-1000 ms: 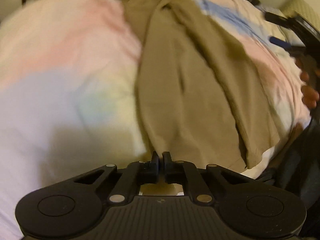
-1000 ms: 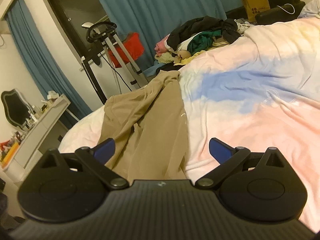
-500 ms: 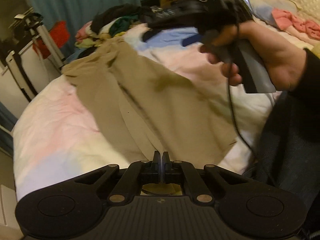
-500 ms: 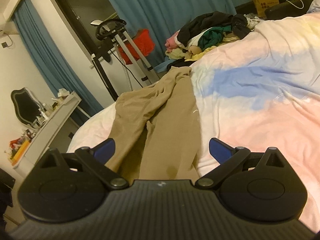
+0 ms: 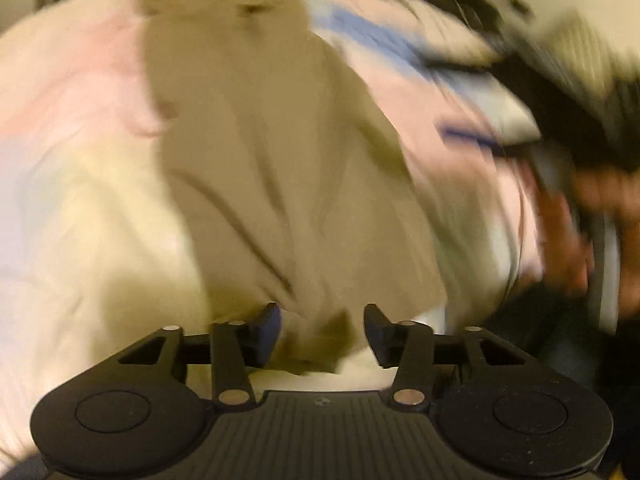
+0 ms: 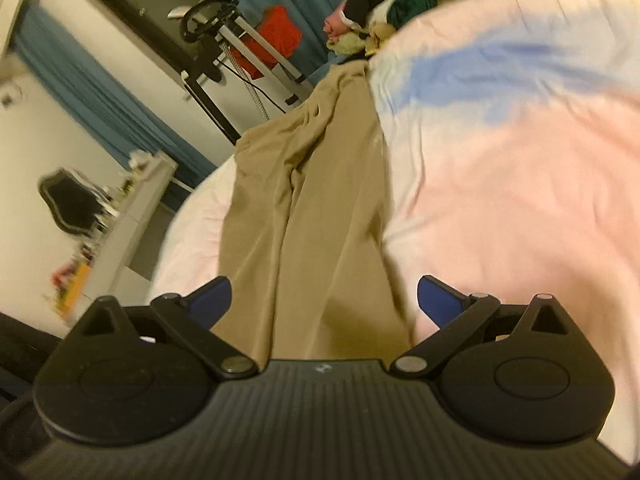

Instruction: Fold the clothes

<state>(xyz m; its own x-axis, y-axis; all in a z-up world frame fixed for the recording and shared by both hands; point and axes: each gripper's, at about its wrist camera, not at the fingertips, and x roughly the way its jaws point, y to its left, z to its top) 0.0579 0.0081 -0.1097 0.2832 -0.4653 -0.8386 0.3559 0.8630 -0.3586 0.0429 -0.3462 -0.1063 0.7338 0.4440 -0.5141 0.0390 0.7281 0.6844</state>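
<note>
Trousers lie under both tools: left tool opening, pads clear; right tool spread wide.

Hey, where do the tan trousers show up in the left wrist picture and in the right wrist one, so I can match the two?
Left wrist: the tan trousers run from top centre down to the near edge between the opening fingers of the left gripper.
Right wrist: the trousers run up the centre-left from the open right gripper.
Shared landmark: the blue patch on the pastel bedcover, just right of the trousers.
</note>
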